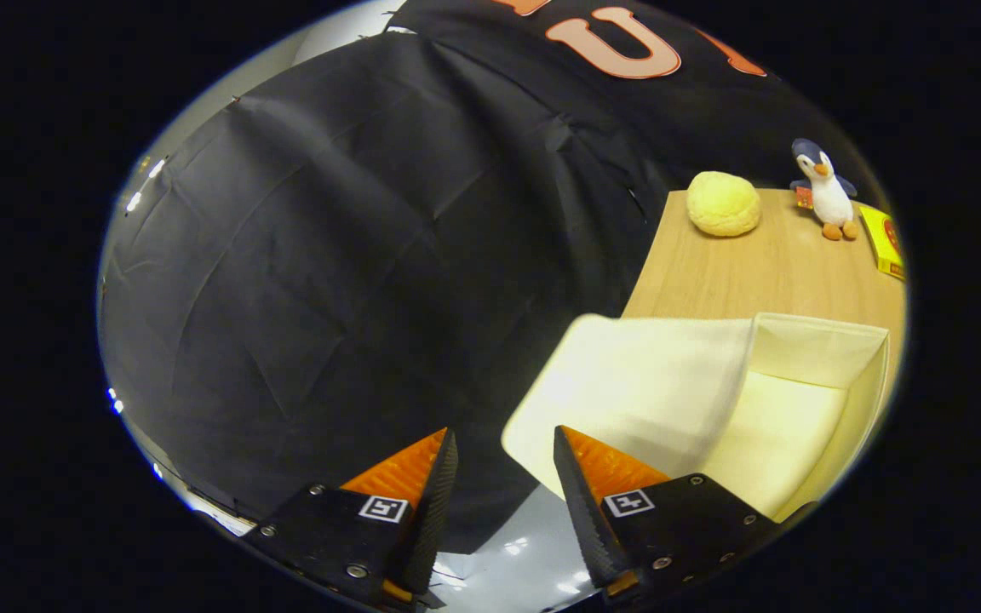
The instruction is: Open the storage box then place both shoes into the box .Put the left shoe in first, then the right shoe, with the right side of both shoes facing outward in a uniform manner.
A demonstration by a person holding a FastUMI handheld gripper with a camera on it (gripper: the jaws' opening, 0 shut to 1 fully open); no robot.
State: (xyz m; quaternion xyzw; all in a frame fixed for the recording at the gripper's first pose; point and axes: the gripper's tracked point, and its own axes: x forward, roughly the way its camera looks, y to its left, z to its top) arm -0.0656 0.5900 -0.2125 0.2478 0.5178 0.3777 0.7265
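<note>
Storage box beyond parted tongs, lid raised

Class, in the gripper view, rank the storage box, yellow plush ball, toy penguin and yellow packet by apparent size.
1. Storage box, though nearest the camera.
2. Yellow plush ball.
3. Toy penguin.
4. Yellow packet, partly cut off, so unsure.
The open gripper holds nothing.

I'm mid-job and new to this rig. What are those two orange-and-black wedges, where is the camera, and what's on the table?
The camera rides on a hand-held gripper and looks forward along its two fingers; those are the wedges. They stand apart with nothing between them. Just ahead of the right finger is the cream storage box, its lid swung open and its inside looking bare. The box sits on a wooden table. Beyond it lie a yellow round plush, a toy penguin and a yellow packet.
</note>
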